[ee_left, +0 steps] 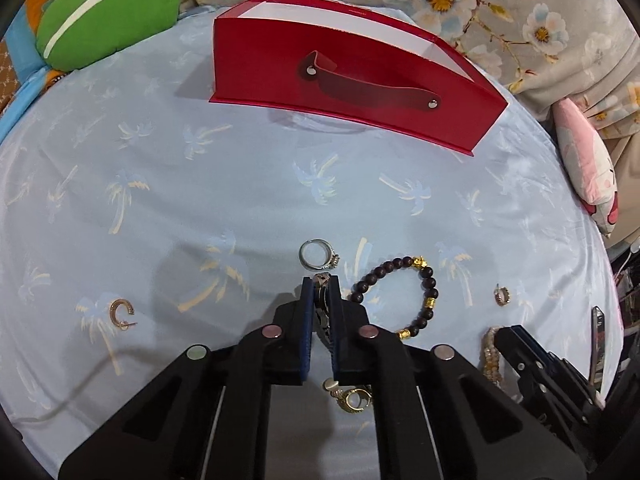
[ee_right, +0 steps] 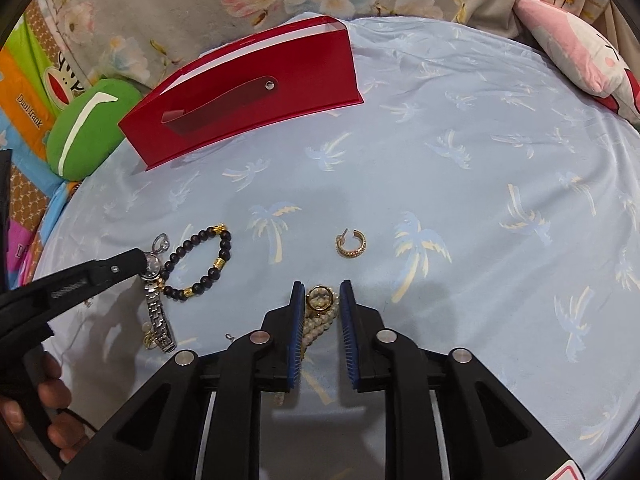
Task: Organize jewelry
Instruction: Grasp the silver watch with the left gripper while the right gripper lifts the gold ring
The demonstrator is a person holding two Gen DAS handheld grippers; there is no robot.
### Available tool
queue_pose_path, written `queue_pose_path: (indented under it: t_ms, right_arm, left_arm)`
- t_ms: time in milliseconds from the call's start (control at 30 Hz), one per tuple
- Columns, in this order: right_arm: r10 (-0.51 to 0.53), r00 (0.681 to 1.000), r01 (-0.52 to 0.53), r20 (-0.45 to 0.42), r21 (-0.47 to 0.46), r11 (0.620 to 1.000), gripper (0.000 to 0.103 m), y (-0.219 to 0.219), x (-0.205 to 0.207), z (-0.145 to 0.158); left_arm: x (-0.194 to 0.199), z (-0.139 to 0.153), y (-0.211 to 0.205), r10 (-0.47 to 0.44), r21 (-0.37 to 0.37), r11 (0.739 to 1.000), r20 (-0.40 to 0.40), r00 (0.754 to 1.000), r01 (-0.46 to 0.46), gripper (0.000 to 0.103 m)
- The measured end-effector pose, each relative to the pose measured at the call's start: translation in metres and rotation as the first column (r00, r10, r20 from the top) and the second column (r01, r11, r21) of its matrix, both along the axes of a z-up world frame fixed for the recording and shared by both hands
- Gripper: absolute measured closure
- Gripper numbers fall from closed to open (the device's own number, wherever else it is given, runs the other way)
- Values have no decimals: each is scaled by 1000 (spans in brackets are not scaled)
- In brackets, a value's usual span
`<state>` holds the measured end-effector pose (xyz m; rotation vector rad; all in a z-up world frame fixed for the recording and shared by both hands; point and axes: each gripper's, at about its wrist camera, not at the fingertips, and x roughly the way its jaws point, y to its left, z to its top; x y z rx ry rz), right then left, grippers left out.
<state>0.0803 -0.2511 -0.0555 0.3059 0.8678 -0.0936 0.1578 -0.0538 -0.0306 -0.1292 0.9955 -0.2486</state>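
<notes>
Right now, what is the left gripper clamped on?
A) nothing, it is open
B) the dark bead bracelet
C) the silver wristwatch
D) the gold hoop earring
C: the left gripper is shut on the silver wristwatch; the right wrist view shows its tips at the watch face, with the metal band trailing on the cloth, and the dark bead bracelet lying free beside it.

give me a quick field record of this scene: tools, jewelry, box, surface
left tool: shut on the wristwatch
right tool: open, astride the pearl bracelet
red box: far side, open at the top, strap handle on its front
dark bead bracelet: flat on the sheet, right of the left tool
silver ring: just ahead of the left tool
gold hoop earrings: one at left, one at right
surface: pale blue palm-print sheet
</notes>
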Motion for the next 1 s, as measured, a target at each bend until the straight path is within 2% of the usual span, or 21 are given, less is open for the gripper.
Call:
queue_pose_path:
  t_ms: [267, 500, 567, 633, 733, 900, 967, 1000]
  right_arm:
    - [-5, 1000, 5, 24, 8, 1000, 90, -1, -2, 3]
    - [5, 990, -9, 142, 28, 1000, 90, 0, -15, 31]
    - [11, 986, -21, 168, 62, 998, 90, -1, -18, 36]
    - [9, 983, -22, 182, 68, 997, 90, 0, -21, 40]
    - [16, 982, -30, 190, 69, 997, 90, 1, -23, 45]
    - [34, 980, -44, 196, 47, 998, 90, 7, -27, 49]
    - [33, 980, -43, 194, 47, 998, 90, 7, -27, 49]
    - [30, 981, -41, 194, 50, 998, 90, 6, -28, 49]
  left_arm:
    - [-1, -3, 9, -4, -23, 1000, -26, 1000, 4, 96]
    - [-2, -5, 19, -6, -61, 998, -59, 998, 2, 94]
    - [-3, -5, 22, 0, -70, 998, -65, 998, -5, 85]
    - [-4, -6, 24, 5, -75, 997, -68, 998, -11, 62]
    - [-7, -5, 21, 4, -81, 997, -66, 998, -10, 48]
    - [-6, -9, 4, -19, -49, 999, -78, 997, 15, 46]
    - [-7, -9, -2, -27, -23, 999, -67, 997, 25, 49]
    - [-8, -9, -5, -33, -16, 999, -66, 997, 32, 55]
